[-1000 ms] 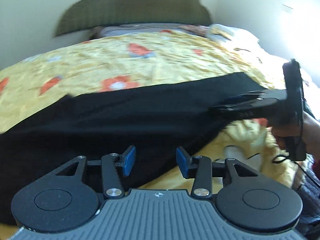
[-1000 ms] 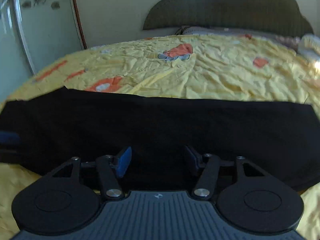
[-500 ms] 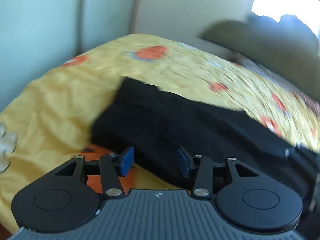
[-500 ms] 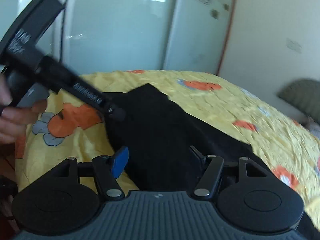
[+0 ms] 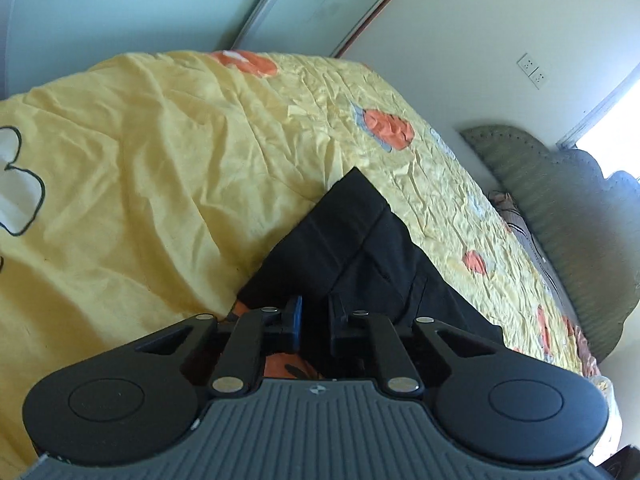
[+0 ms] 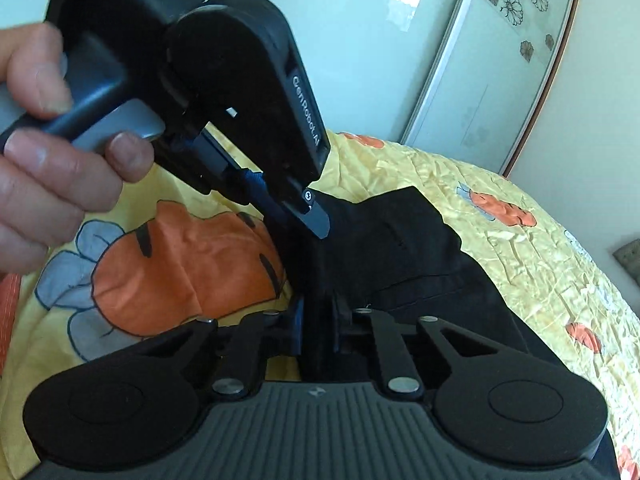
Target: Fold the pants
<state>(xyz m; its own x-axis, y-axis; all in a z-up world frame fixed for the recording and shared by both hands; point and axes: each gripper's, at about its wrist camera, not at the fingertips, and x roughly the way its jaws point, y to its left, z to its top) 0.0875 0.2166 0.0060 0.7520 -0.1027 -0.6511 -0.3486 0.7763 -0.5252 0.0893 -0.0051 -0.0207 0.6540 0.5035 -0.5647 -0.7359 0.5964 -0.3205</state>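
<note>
The black pants (image 5: 356, 256) lie on the yellow bedspread (image 5: 132, 184), one end near the bed's edge; both claws are there, probably to lift it for a fold; the left gripper (image 5: 314, 314) is closing on the cloth edge; the right gripper (image 6: 318, 320) is closing on a raised fold of pants.

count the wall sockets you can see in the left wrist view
2. Both sit side by side on the cream wall at upper right, above the green headboard: one socket higher and to the left, the other socket just below-right of it. Others may be out of frame.
</note>
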